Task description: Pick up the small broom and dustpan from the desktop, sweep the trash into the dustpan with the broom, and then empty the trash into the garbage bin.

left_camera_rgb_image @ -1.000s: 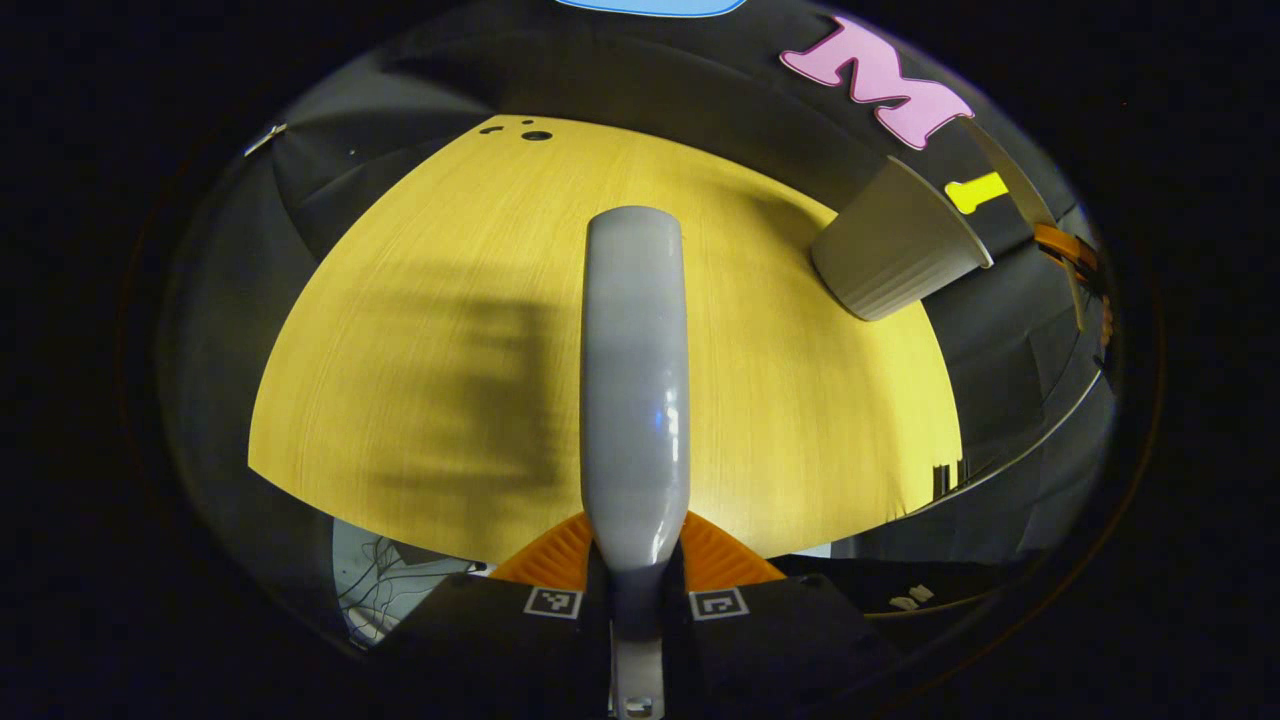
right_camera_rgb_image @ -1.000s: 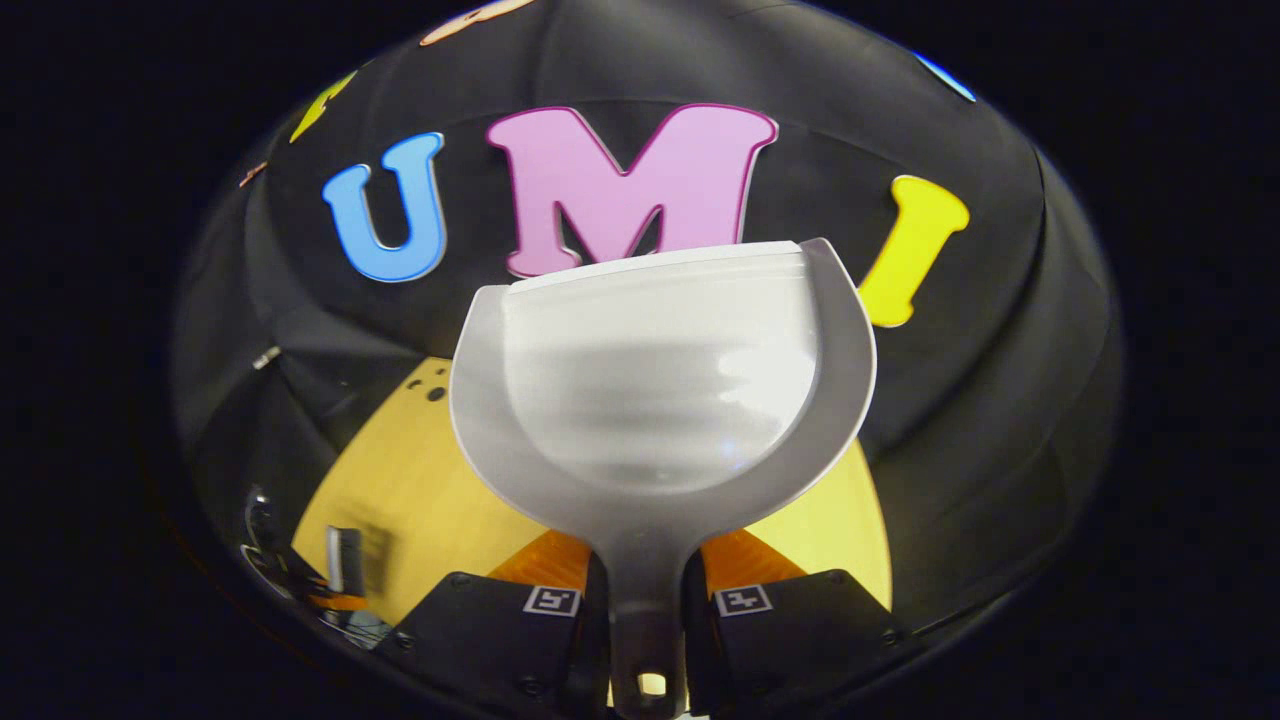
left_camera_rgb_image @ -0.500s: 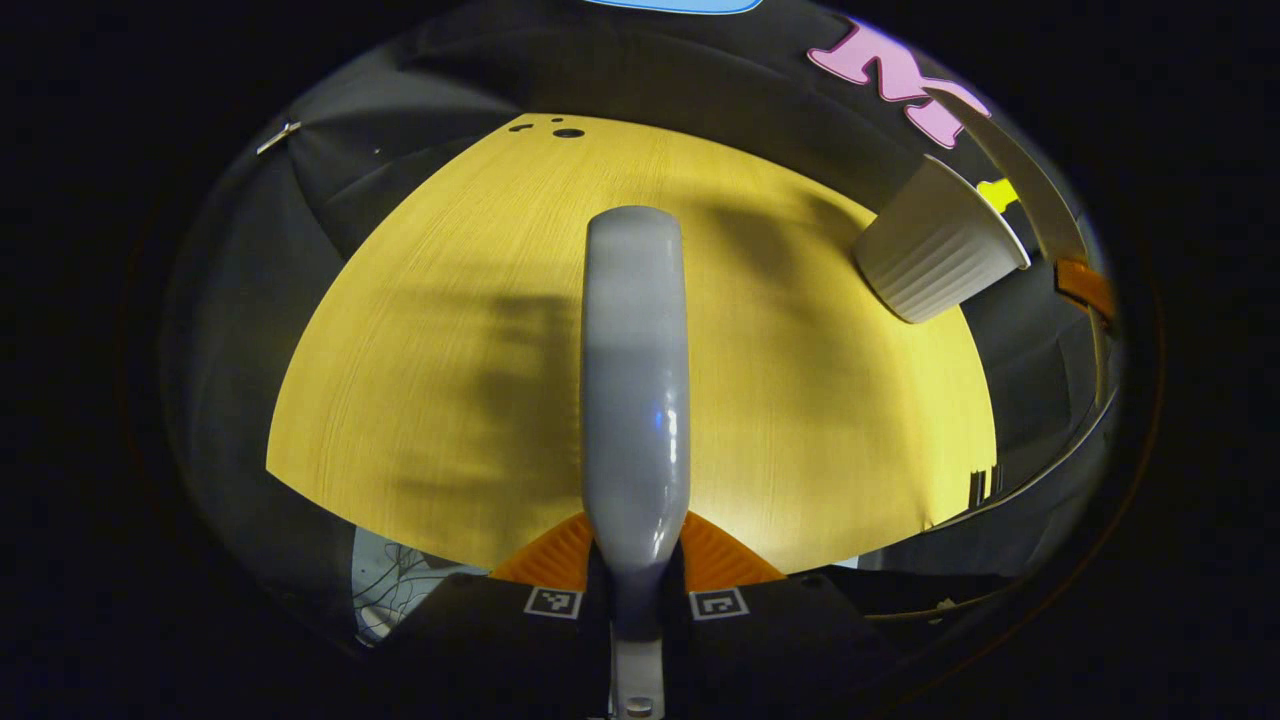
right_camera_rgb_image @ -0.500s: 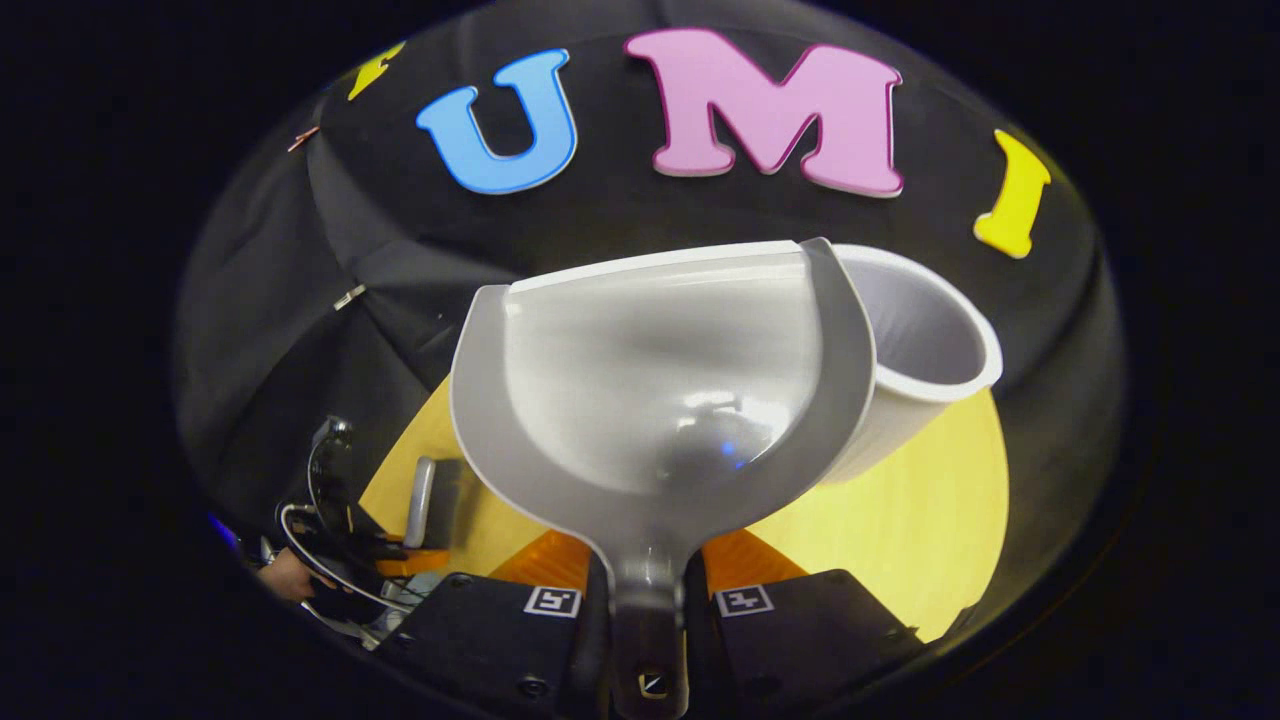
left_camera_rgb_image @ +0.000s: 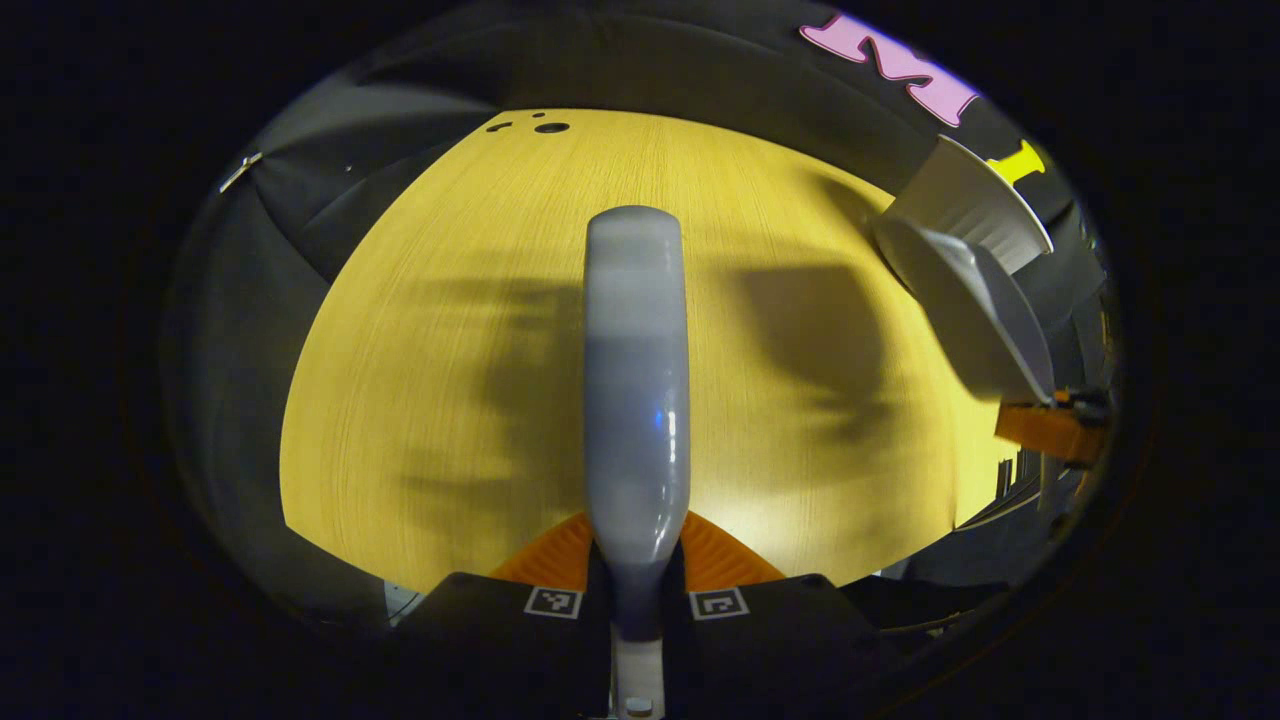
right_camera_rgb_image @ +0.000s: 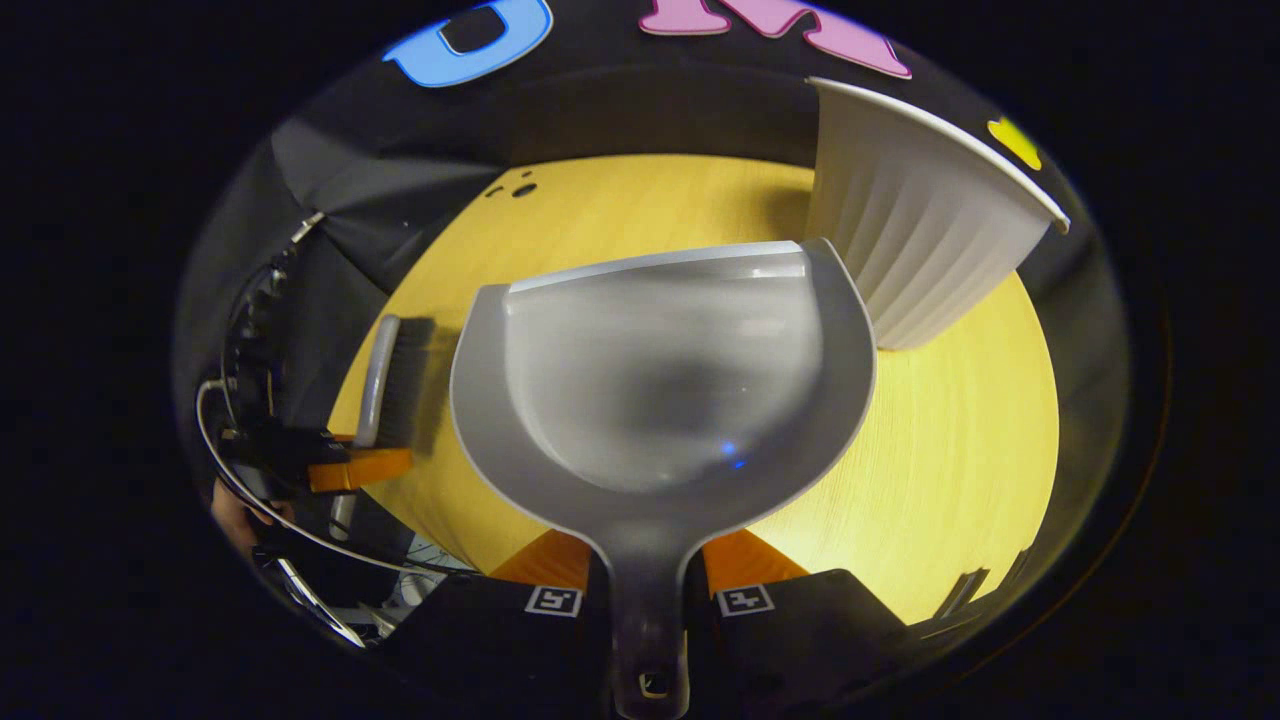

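My left gripper [left_camera_rgb_image: 636, 550] is shut on the grey broom [left_camera_rgb_image: 636, 380], which points forward above the yellow desktop [left_camera_rgb_image: 450, 400]. My right gripper [right_camera_rgb_image: 645, 562] is shut on the handle of the grey dustpan [right_camera_rgb_image: 660, 370]; its scoop looks empty and hangs over the desktop [right_camera_rgb_image: 950, 470]. The white ribbed garbage bin [right_camera_rgb_image: 920, 220] stands just past the pan's right front corner. In the left gripper view the dustpan [left_camera_rgb_image: 975, 320] shows edge-on at the right in front of the bin [left_camera_rgb_image: 975, 200], with the right gripper [left_camera_rgb_image: 1048, 430] below it. The broom [right_camera_rgb_image: 385, 375] and left gripper [right_camera_rgb_image: 355, 468] appear at the left of the right gripper view.
Small holes [left_camera_rgb_image: 550, 127] mark the desktop's far corner. Black cloth walls close in behind and to the left of the table. A hand [right_camera_rgb_image: 235, 510] and cables [right_camera_rgb_image: 300, 540] sit at the near left edge in the right gripper view.
The right gripper has tipped down from facing the wall and the bin's mouth to facing the desktop. The dustpan has dropped beside the bin. The broom is still held over the table.
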Tool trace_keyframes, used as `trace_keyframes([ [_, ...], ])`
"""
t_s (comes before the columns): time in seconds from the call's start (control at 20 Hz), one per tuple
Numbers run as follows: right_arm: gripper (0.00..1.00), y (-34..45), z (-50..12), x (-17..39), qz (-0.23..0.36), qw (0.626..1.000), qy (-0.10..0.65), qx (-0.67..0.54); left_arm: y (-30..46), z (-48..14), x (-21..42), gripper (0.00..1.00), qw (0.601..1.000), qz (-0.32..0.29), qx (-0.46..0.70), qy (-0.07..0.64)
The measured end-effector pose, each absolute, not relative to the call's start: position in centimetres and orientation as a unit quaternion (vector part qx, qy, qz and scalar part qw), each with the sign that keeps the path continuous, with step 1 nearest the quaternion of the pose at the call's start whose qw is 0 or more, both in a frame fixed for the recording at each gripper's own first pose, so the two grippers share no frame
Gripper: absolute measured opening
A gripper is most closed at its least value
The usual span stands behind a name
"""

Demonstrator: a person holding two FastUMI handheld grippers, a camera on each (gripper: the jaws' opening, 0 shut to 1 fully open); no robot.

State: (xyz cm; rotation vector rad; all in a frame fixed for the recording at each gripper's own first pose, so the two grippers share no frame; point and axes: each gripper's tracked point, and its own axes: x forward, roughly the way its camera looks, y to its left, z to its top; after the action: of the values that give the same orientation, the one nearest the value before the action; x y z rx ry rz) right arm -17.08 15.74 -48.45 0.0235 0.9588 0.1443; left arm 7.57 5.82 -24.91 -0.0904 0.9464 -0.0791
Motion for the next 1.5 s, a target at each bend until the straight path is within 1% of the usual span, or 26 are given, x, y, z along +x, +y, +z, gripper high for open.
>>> trace_keyframes([
  [0.05, 0.34, 15.4, -49.4, -17.1, 0.065, 0.881, 0.469, 0.017, 6.0, -25.1, 7.9, 0.22, 0.886, -0.035, -0.041, 0.461],
  [0.1, 0.34, 15.3, -50.4, -17.3, 0.060, 0.876, 0.478, 0.024, 6.2, -25.4, 8.2, 0.25, 0.883, -0.033, -0.040, 0.467],
  [0.15, 0.34, 15.4, -51.4, -17.1, 0.056, 0.872, 0.486, 0.032, 6.2, -25.7, 8.5, 0.22, 0.880, -0.032, -0.041, 0.473],
  [0.3, 0.34, 15.1, -53.4, -17.1, 0.043, 0.866, 0.498, 0.038, 6.4, -26.3, 9.1, 0.22, 0.868, -0.036, -0.031, 0.494],
  [0.35, 0.34, 15.1, -54.0, -16.9, 0.038, 0.865, 0.499, 0.037, 6.5, -26.3, 9.1, 0.25, 0.864, -0.035, -0.025, 0.501],
  [0.4, 0.34, 15.2, -54.4, -16.7, 0.034, 0.864, 0.500, 0.039, 6.5, -26.3, 9.1, 0.22, 0.861, -0.036, -0.020, 0.507],
  [0.45, 0.34, 15.4, -54.9, -16.5, 0.031, 0.863, 0.502, 0.042, 6.5, -26.4, 9.2, 0.22, 0.858, -0.037, -0.017, 0.513],
  [0.5, 0.34, 15.6, -55.2, -16.2, 0.029, 0.862, 0.504, 0.045, 6.6, -26.7, 9.5, 0.25, 0.854, -0.038, -0.014, 0.519],
  [0.9, 0.35, 16.8, -57.0, -16.2, 0.037, 0.854, 0.517, 0.053, 6.1, -27.7, 10.4, 0.25, 0.838, -0.039, -0.010, 0.543],
  [0.95, 0.36, 16.8, -57.2, -16.1, 0.038, 0.854, 0.516, 0.052, 6.1, -27.8, 10.6, 0.23, 0.837, -0.038, -0.008, 0.545],
  [1.0, 0.36, 16.8, -57.2, -16.2, 0.037, 0.854, 0.516, 0.052, 6.1, -27.7, 10.6, 0.30, 0.838, -0.036, -0.005, 0.544],
  [1.05, 0.37, 16.9, -57.2, -16.3, 0.039, 0.854, 0.517, 0.052, 6.1, -27.7, 10.6, 0.27, 0.838, -0.035, 0.000, 0.545],
  [1.1, 0.37, 17.0, -57.2, -16.3, 0.042, 0.853, 0.517, 0.052, 6.0, -27.5, 10.6, 0.27, 0.837, -0.033, 0.005, 0.546],
  [1.2, 0.43, 17.4, -57.1, -16.4, 0.050, 0.854, 0.515, 0.054, 6.0, -27.5, 10.8, 0.29, 0.838, -0.032, 0.011, 0.544],
  [1.25, 0.50, 17.6, -56.9, -16.4, 0.055, 0.854, 0.515, 0.055, 6.1, -27.3, 10.9, 0.30, 0.840, -0.031, 0.013, 0.542],
  [1.3, 0.55, 17.9, -56.9, -16.6, 0.064, 0.853, 0.516, 0.054, 6.2, -27.0, 11.0, 0.29, 0.841, -0.027, 0.016, 0.540],
  [1.35, 0.77, 17.9, -56.7, -16.7, 0.069, 0.853, 0.515, 0.051, 6.1, -26.9, 10.8, 0.29, 0.843, -0.029, 0.016, 0.537],
  [1.4, 0.62, 17.9, -56.5, -16.7, 0.071, 0.855, 0.512, 0.049, 6.0, -26.7, 10.7, 0.42, 0.845, -0.029, 0.019, 0.534],
  [1.45, 0.81, 17.7, -56.4, -16.5, 0.071, 0.858, 0.506, 0.048, 6.1, -26.6, 10.6, 0.53, 0.848, -0.026, 0.022, 0.529],
  [1.5, 1.00, 17.7, -55.9, -16.8, 0.071, 0.858, 0.506, 0.050, 6.2, -26.3, 10.5, 0.68, 0.851, -0.022, 0.023, 0.524],
])
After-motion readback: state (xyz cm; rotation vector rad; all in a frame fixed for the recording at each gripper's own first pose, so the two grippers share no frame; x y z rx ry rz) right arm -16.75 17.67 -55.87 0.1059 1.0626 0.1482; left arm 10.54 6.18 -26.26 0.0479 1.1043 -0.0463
